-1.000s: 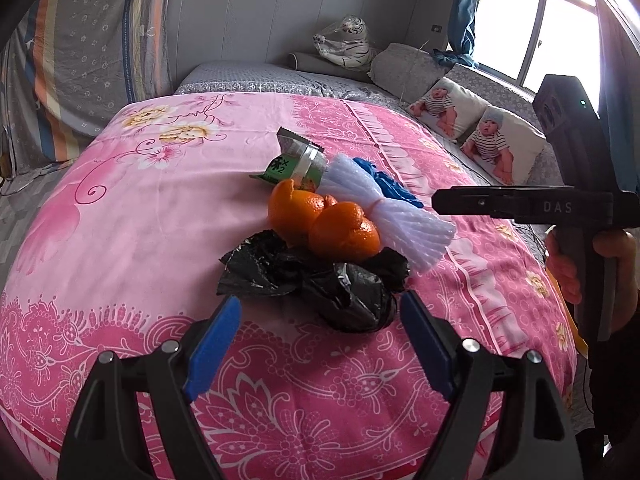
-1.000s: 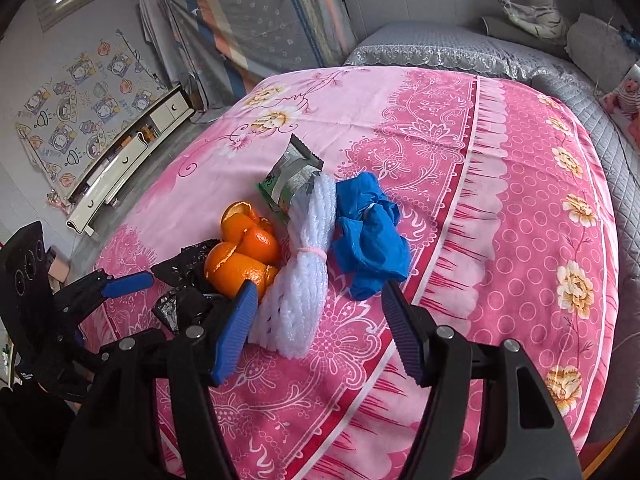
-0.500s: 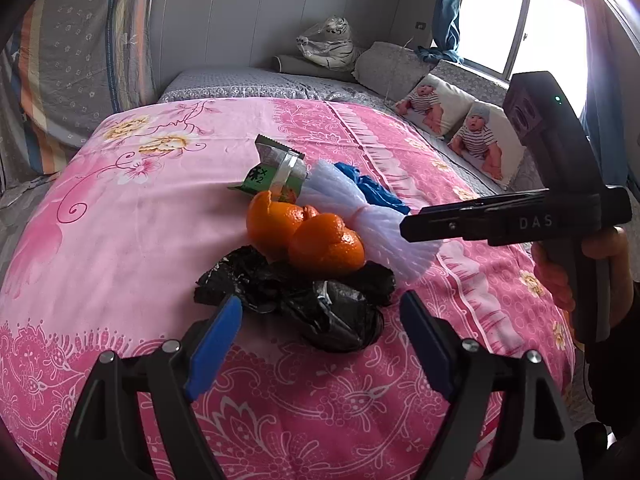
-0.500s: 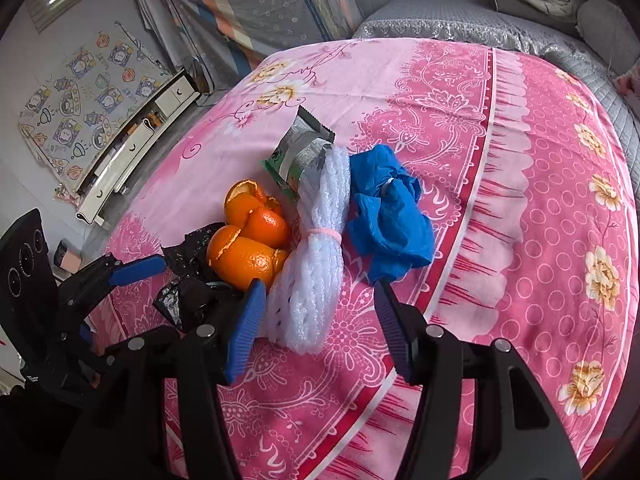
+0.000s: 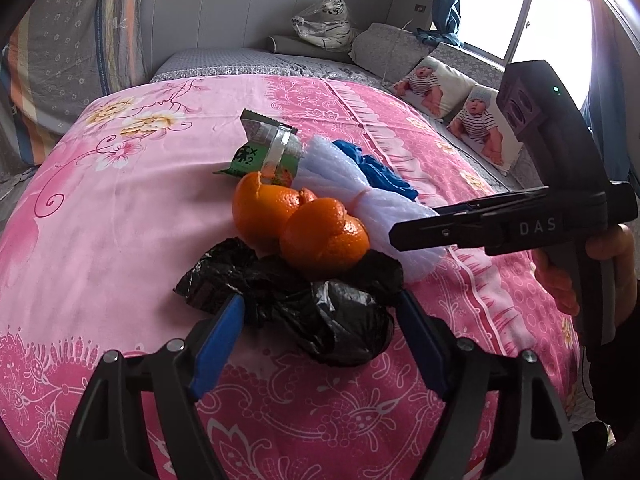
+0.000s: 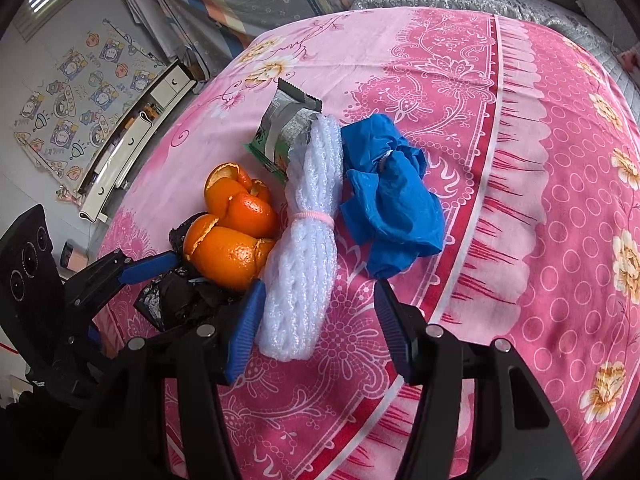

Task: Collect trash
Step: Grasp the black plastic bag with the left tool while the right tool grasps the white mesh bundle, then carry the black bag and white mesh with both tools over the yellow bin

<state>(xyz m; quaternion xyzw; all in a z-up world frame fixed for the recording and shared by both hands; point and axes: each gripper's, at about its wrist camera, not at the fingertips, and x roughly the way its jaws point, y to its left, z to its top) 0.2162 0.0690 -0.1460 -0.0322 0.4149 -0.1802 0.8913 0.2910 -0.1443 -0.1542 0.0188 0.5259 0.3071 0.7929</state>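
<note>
We count two orange peels (image 6: pixel 232 228), one black plastic bag (image 5: pixel 320 304), one white foam net (image 6: pixel 304 264), one blue glove (image 6: pixel 392 208) and one snack wrapper (image 6: pixel 286 126), heaped together on a pink flowered bedspread (image 6: pixel 520 160). Our left gripper (image 5: pixel 320 344) has been closing, jaws apart around the bag; our right gripper (image 6: pixel 316 328), also closing, straddles the net's end unpressed. Grey pillows (image 5: pixel 384 50) line the window wall.

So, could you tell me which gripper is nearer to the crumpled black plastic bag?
Left. The left gripper straddles the black plastic bag, jaws closing, not yet gripping. The right gripper is beside it, around the white foam netting.
</note>
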